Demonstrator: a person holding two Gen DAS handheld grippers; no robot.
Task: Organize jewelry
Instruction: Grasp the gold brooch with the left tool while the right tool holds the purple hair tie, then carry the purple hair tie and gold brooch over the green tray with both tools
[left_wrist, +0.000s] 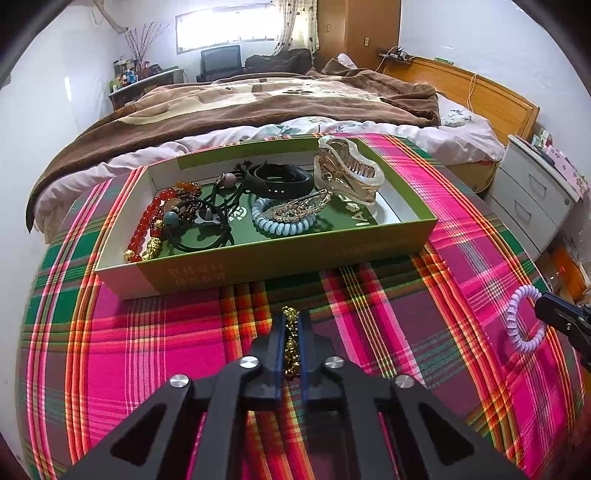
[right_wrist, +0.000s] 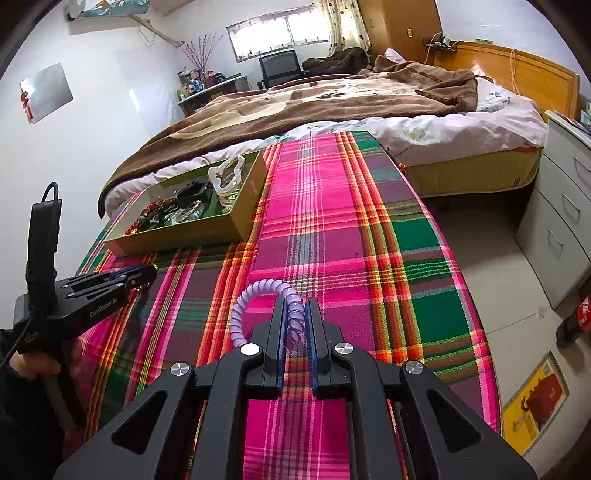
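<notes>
Now, across the pink-and-green plaid cloth (left_wrist: 147, 350), the shallow green cardboard tray (left_wrist: 258, 264) of jewelry fills mid-frame just beyond my left gripper (left_wrist: 291, 325), nearer it than my right gripper (right_wrist: 297, 314), which is clenched on the lilac spiral hair tie (right_wrist: 255, 291), while my left grasps the gold bead chain (left_wrist: 290, 339).

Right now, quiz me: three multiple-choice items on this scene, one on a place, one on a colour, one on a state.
1. Where is the big hair claw?
A. in the box
B. on the cloth
C. on the bed

2. What colour is the coil tie in the right gripper?
A. blue
B. lilac
C. black

3. The left gripper is:
A. wide open
B. shut on a gold chain
C. shut on nothing

Key: A, it leans in the box's far right corner; B, its coils are pale purple; B, gold links sit between the pads.
</notes>
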